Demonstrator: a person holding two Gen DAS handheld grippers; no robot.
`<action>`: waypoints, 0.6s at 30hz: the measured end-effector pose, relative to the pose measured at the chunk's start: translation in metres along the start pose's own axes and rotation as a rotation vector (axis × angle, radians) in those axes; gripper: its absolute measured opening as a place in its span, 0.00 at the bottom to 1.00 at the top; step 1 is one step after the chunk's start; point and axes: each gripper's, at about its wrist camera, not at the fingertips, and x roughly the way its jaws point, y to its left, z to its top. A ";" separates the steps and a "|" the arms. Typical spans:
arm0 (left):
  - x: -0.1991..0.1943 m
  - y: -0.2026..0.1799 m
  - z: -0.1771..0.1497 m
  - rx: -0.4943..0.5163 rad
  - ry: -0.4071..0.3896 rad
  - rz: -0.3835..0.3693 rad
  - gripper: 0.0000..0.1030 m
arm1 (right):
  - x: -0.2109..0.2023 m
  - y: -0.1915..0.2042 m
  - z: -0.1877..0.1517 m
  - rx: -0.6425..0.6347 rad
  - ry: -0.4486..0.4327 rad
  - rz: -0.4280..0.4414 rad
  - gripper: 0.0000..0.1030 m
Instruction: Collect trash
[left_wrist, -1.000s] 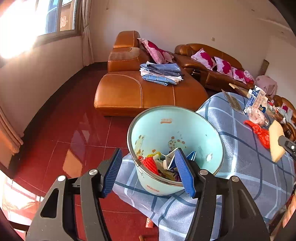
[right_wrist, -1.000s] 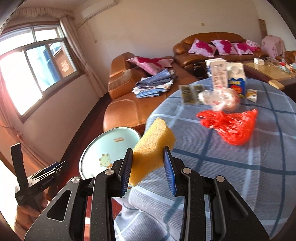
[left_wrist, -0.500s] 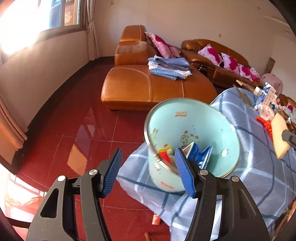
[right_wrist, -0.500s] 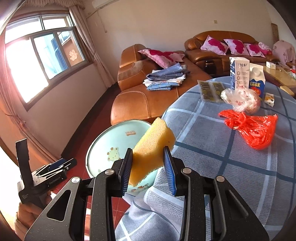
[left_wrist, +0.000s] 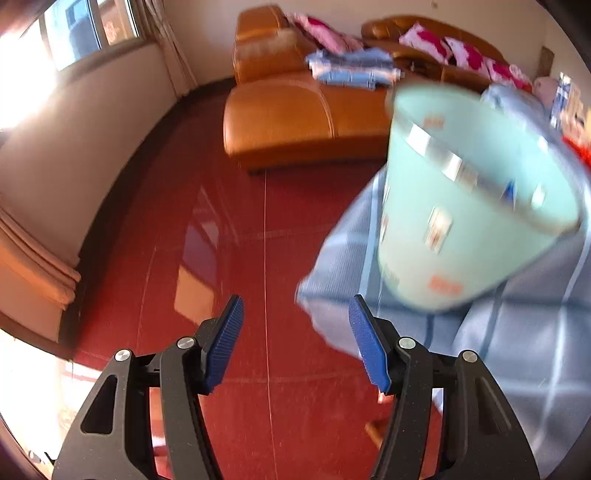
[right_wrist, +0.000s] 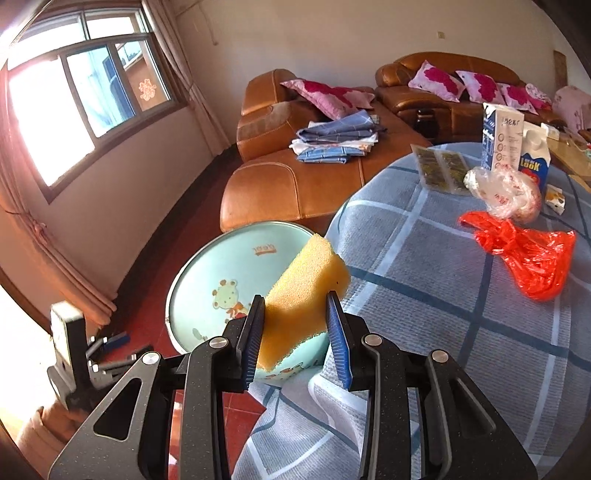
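Observation:
My right gripper (right_wrist: 295, 332) is shut on a yellow sponge (right_wrist: 306, 284) and holds it above the near rim of the light-blue trash bin (right_wrist: 225, 280), at the edge of the table with the blue checked cloth (right_wrist: 443, 332). A red plastic bag (right_wrist: 532, 254) and a clear bag (right_wrist: 506, 192) lie on the table. My left gripper (left_wrist: 295, 339) is open and empty over the red floor; the bin (left_wrist: 461, 229) shows blurred at its upper right. The left gripper also shows in the right wrist view (right_wrist: 88, 354), left of the bin.
Two cartons (right_wrist: 502, 136) and a flat packet (right_wrist: 439, 166) stand at the table's far side. An orange leather sofa (right_wrist: 303, 173) with folded clothes (right_wrist: 336, 140) is behind the bin. Red tiled floor (left_wrist: 221, 240) spreads left; curtains and wall bound it.
My left gripper has drawn back and left from the bin, which now sits at its upper right. My right gripper with the sponge has moved over the bin's rim.

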 end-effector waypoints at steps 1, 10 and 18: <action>0.012 0.004 -0.013 -0.002 0.033 0.000 0.57 | 0.003 0.001 0.001 -0.003 0.003 -0.004 0.33; 0.150 -0.011 -0.143 -0.011 0.379 -0.009 0.57 | 0.023 0.002 0.010 -0.003 0.002 -0.059 0.33; 0.266 -0.096 -0.209 0.122 0.557 -0.023 0.57 | 0.039 -0.008 0.024 0.006 0.009 -0.102 0.33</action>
